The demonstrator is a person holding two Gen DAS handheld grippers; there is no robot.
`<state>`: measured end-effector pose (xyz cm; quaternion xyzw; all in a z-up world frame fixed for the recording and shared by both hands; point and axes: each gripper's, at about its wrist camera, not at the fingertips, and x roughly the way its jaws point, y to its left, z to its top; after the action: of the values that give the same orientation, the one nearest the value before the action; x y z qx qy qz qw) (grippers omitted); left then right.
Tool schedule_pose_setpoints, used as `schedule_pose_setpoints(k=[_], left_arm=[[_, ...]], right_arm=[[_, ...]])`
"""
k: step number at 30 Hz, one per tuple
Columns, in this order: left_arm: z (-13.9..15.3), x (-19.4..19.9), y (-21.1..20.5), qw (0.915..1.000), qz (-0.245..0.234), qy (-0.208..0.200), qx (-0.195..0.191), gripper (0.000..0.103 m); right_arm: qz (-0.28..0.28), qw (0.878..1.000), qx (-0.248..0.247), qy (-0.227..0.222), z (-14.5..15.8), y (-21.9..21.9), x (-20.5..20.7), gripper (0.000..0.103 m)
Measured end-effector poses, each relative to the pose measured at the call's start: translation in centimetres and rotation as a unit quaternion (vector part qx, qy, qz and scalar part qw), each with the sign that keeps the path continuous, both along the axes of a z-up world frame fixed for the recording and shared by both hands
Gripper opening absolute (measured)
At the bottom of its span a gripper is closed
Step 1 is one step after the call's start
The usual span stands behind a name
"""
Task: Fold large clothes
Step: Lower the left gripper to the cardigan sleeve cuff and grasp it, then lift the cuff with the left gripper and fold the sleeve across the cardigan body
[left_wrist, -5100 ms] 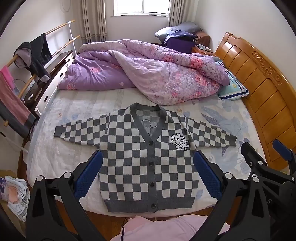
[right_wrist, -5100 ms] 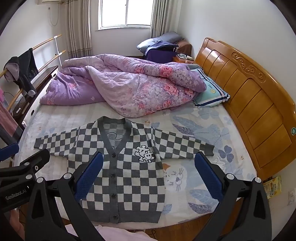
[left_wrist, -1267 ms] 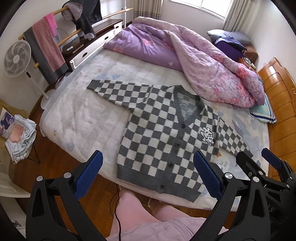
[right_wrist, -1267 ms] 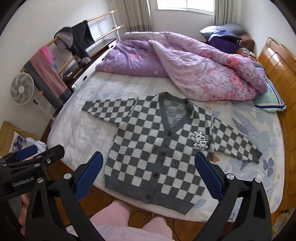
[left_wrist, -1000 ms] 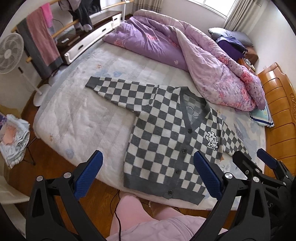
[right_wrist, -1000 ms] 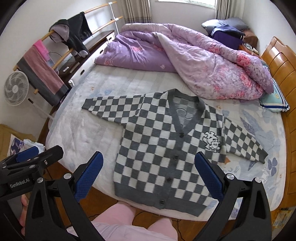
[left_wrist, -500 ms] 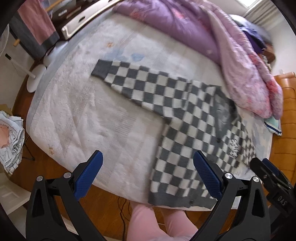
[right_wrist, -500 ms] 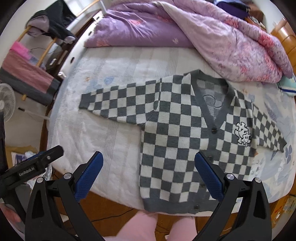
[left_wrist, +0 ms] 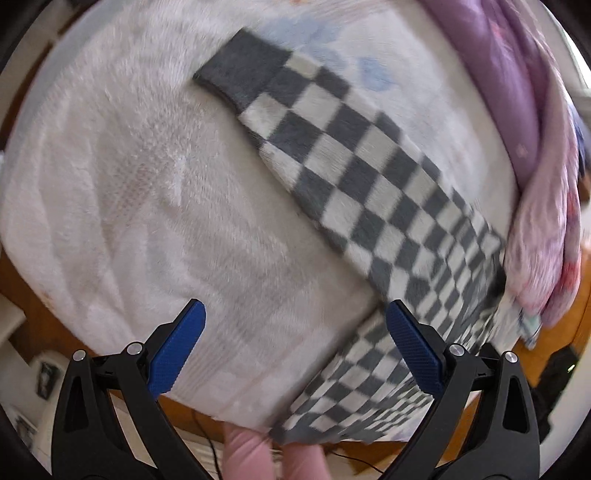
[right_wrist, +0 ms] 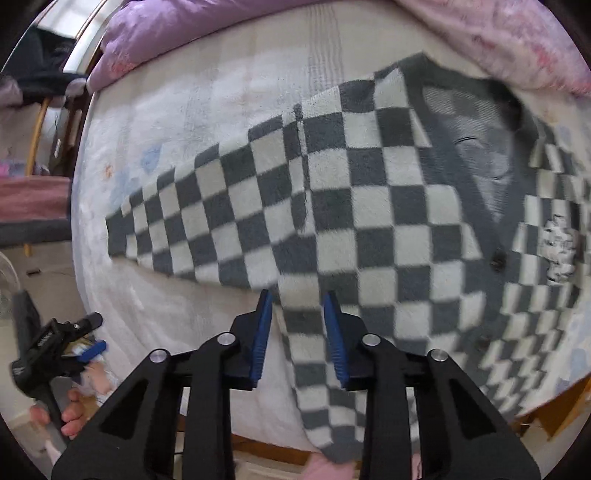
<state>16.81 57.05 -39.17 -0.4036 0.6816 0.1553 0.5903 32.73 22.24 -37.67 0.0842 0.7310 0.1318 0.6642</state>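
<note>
Cardigan (right_wrist: 369, 221), grey-and-white checked with buttons, lies face up and spread flat on the white bed sheet (left_wrist: 147, 206), one long sleeve (left_wrist: 332, 147) stretched out to the side. A second ago both cameras took in the whole bed from higher up; now both tongs have dropped close over the cardigan, so the view is filled with checks and partly blurred.

Beside the cardigan's near side edge, just under the armpit of that sleeve, the right tongs (right_wrist: 297, 325) were spread wide a moment ago and are now closing, with the knit edge between the blue pads (right_wrist: 334, 343). Whether the pads already press the cloth is not clear.

Further out from the cardigan, the left tongs (left_wrist: 295, 332) hang released and wide over bare sheet below the sleeve, gripping nothing; the dark cuff (left_wrist: 240, 74) lies beyond them.

A purple quilt (right_wrist: 221, 33) is heaped behind the cardigan's collar.

This looks like the start of the first fold: likely the sleeve side brought across the chest.
</note>
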Motion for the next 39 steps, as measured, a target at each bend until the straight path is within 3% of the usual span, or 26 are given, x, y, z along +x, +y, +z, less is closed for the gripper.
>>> schedule_pose_setpoints(k=[5, 10, 18, 23, 24, 26, 29, 32, 36, 39], left_arm=[[-4.5, 1.8, 4.5, 0.9981, 0.043, 0.04, 0.02, 0.098], [-8.6, 2.8, 9.0, 0.9923, 0.121, 0.024, -0.007, 0.098], [-12.9, 3.1, 14.6, 0.9698, 0.241, -0.037, -0.012, 0.097], [-14.1, 3.1, 16.1, 0.9507, 0.309, -0.022, 0.013, 0.092], [-13.8, 3.3, 16.4, 0.9522, 0.303, -0.019, 0.03, 0.085], [-13.2, 4.0, 16.4, 0.9575, 0.282, 0.009, 0.06, 0.057], [-11.7, 5.4, 16.5, 0.9675, 0.227, -0.009, 0.112, 0.023], [-10.9, 5.9, 16.6, 0.9712, 0.195, -0.013, 0.137, 0.01], [-7.9, 5.3, 16.7, 0.9695, 0.182, -0.061, 0.152, 0.009], [-4.0, 5.3, 15.1, 0.9678, 0.133, -0.084, 0.196, 0.009]], right_arm=[[-0.022, 0.998, 0.048, 0.023, -3.9, 0.2, 3.1, 0.009], [-0.018, 0.997, 0.039, 0.057, -8.1, 0.7, 4.5, 0.005], [-0.008, 0.995, 0.038, 0.091, -11.7, 1.2, 2.9, 0.005], [0.019, 0.996, 0.019, 0.09, -12.5, 2.1, 2.2, 0.005], [0.012, 0.995, 0.029, 0.092, -12.6, 2.1, 2.1, 0.005], [0.008, 0.995, 0.03, 0.092, -12.7, 2.1, 2.2, 0.005], [0.017, 0.995, 0.016, 0.092, -13.0, 2.4, 2.0, 0.005], [0.015, 0.995, 0.025, 0.094, -13.0, 2.5, 1.9, 0.005], [0.007, 0.995, 0.033, 0.09, -12.6, 1.8, 2.0, 0.005], [0.013, 0.996, 0.038, 0.083, -12.6, 1.9, 2.2, 0.005]])
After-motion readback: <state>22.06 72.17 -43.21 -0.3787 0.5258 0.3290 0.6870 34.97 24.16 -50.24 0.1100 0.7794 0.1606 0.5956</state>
